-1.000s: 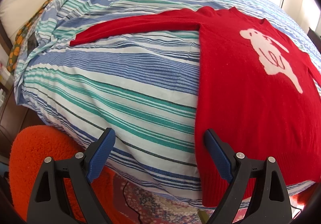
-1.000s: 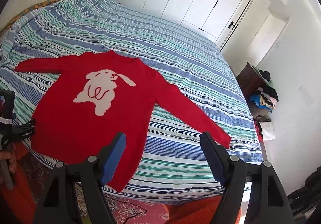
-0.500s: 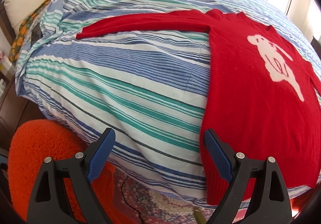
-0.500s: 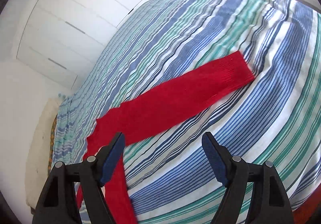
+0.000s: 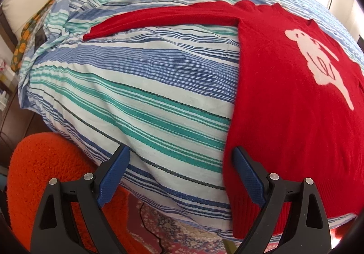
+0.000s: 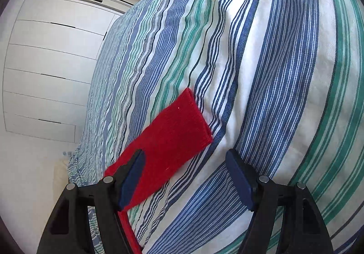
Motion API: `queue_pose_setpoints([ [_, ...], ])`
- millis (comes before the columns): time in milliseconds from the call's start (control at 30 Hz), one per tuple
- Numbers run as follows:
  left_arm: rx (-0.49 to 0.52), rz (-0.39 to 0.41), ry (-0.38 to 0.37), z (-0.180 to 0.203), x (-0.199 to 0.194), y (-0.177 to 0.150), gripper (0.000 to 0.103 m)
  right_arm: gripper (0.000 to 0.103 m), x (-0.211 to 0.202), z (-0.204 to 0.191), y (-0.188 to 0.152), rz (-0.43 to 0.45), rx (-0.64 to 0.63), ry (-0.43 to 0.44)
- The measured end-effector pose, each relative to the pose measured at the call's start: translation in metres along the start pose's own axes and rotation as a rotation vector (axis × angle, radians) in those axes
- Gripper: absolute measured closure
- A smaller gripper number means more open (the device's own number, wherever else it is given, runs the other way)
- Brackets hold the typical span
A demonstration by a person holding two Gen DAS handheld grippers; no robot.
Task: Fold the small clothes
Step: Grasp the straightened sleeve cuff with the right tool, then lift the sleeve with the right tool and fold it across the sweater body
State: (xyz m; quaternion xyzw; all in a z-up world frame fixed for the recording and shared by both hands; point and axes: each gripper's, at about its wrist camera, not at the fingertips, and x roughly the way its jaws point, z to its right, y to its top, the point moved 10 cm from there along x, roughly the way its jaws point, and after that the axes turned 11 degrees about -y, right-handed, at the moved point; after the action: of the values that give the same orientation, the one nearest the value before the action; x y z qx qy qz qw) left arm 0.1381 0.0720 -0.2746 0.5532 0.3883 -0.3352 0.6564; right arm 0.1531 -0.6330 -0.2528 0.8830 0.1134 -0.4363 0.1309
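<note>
On the striped bedspread (image 5: 141,85) I see the red sweater (image 5: 293,121) laid flat, its right edge cut off by my left view. My right view shows only one sleeve cuff (image 6: 179,126). White wardrobe doors (image 6: 47,67) stand beyond the sweater; an orange rug (image 5: 45,174) lies below its hem. Left gripper (image 5: 179,174) gapes wide, holding nothing; right gripper (image 6: 185,174), jaws closing, straddles the sleeve without pressing it

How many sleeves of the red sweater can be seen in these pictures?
2. One sleeve lies stretched out to the left across the striped bed cover. The other sleeve's cuff end lies just ahead of the right gripper.
</note>
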Motion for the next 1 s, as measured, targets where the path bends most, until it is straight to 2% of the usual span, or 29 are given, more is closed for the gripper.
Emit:
queue_pose_setpoints([
  [67,-0.006,-0.007,-0.003,-0.001,0.002,0.000,0.009,0.030,0.009,-0.009,-0.004,-0.017,-0.035,0.000],
  [167,-0.018,-0.008,-0.005,-0.003,0.001,0.000,0.008,0.030,0.018,-0.012,0.016,0.029,0.003,0.031],
  [267,-0.025,-0.008,-0.003,-0.004,0.000,-0.002,0.008,0.037,0.028,-0.005,0.020,0.054,0.031,0.029],
  [367,-0.022,-0.010,0.000,-0.004,0.002,-0.003,0.007,0.037,0.031,-0.005,0.025,0.077,0.011,0.037],
  [400,-0.019,-0.011,0.003,-0.003,0.002,-0.003,0.007,0.042,0.031,-0.007,0.025,0.078,0.000,0.029],
  [433,-0.016,-0.012,0.004,-0.003,0.002,-0.003,0.007,0.071,0.034,-0.011,0.027,0.081,-0.023,0.003],
  [467,-0.017,-0.012,0.003,-0.003,0.002,-0.003,0.007,0.096,0.036,-0.011,0.028,0.071,-0.048,-0.023],
  [600,-0.029,-0.010,-0.009,-0.003,0.003,-0.002,0.007,0.096,0.021,-0.031,0.028,0.102,-0.109,-0.049],
  [700,-0.034,-0.010,-0.021,-0.003,0.003,-0.001,0.007,0.096,-0.001,-0.087,0.023,0.129,-0.212,0.029],
  [800,-0.050,-0.011,-0.041,-0.003,0.003,0.001,0.007,0.096,-0.025,-0.165,0.004,0.147,-0.322,0.132],
  [933,-0.084,-0.017,-0.074,-0.007,0.004,0.001,0.007,0.096,-0.043,-0.278,-0.046,0.157,-0.483,0.246],
  [1000,-0.097,-0.017,-0.089,-0.008,0.003,0.001,0.007,0.096,-0.037,-0.329,-0.082,0.160,-0.584,0.261],
])
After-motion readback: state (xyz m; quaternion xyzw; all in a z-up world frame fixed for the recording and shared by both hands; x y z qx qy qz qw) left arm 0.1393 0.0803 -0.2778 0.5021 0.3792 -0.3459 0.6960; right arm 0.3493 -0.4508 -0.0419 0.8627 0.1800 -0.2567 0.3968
